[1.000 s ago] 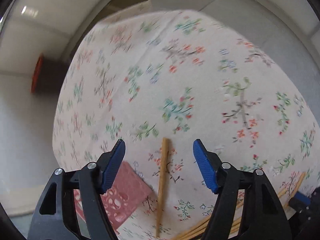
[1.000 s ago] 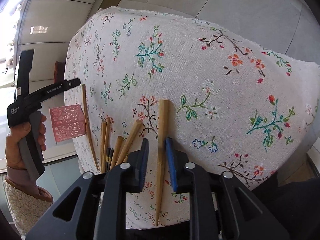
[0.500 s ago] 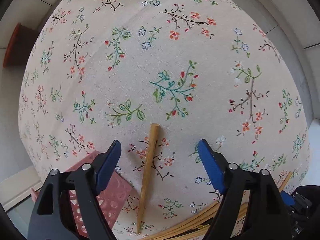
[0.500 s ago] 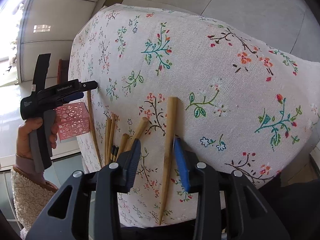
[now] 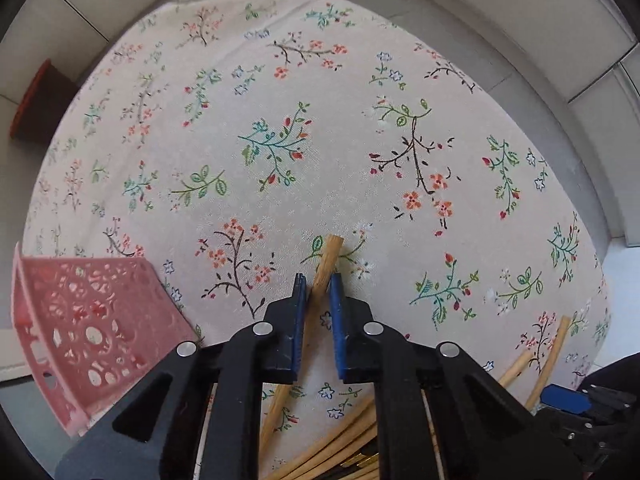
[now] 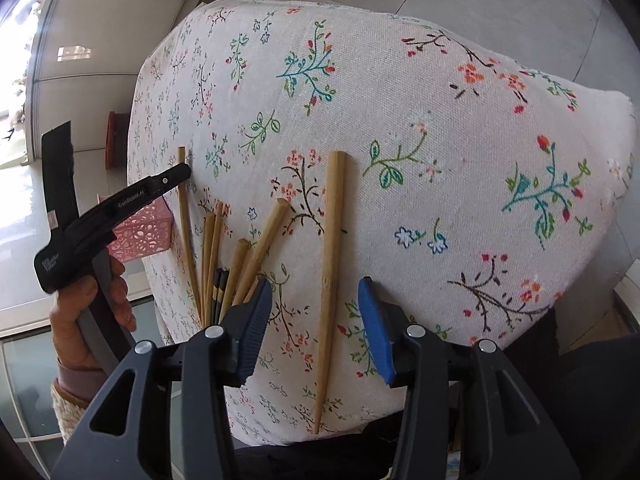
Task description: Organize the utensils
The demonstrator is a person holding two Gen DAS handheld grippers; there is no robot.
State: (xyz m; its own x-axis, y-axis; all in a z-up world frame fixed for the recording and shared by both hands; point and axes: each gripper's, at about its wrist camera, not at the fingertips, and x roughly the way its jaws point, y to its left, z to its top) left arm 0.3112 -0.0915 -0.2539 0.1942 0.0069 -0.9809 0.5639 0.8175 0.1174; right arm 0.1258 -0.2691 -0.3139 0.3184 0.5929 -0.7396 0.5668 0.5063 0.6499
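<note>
One stiff, light chopstick pinched near its thick end by our left gripper; right gripper gapes wide, empty, astride another chopstick.

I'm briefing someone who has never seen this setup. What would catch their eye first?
The floral tablecloth fills both views. In the left wrist view, the left gripper has its blue jaws shut on a wooden chopstick, beside a pink perforated basket. In the right wrist view, the right gripper is open astride a lone chopstick, with a chopstick pile to its left.
</note>
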